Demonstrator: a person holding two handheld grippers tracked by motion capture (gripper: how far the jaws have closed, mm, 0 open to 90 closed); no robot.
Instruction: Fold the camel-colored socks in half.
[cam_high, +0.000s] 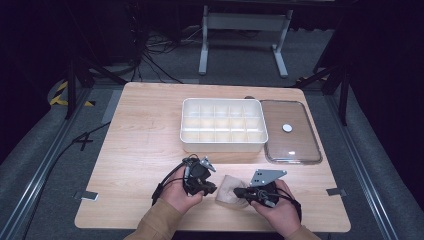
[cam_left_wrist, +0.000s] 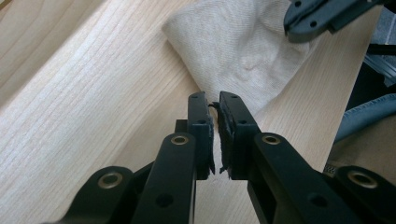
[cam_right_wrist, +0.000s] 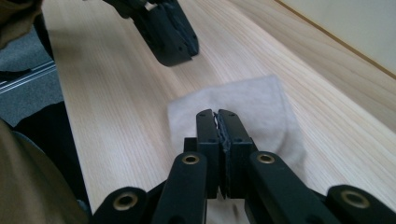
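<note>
- White rectangular plastic organiser box (cam_high: 223, 125) beyond both tongs, split into a grid of small compartments; all compartments bare.
- Clear rounded-rectangle lid with white centre knob (cam_high: 291, 131) flat on the table, just right of the box, beyond the right tongs.
- Small beige knitted cloth (cam_high: 231, 191) between the two tongs, near the table's front edge; soft, rumpled, one corner rounded, lying flat on the wood.
- Left black two-jaw tongs (cam_left_wrist: 214, 105): jaws nearly together, a thin slit between the pads, nothing pinched; tips at the cloth's near edge.
- Right black two-jaw tongs (cam_right_wrist: 217, 114): jaws pressed together, nothing pinched; tips over the cloth.
- Pale wooden tabletop with straight grain (cam_high: 145, 145): wide bare stretch left of the left tongs and between tongs and box; narrower strip right of the right tongs.
- Front edge close behind both hands.
</note>
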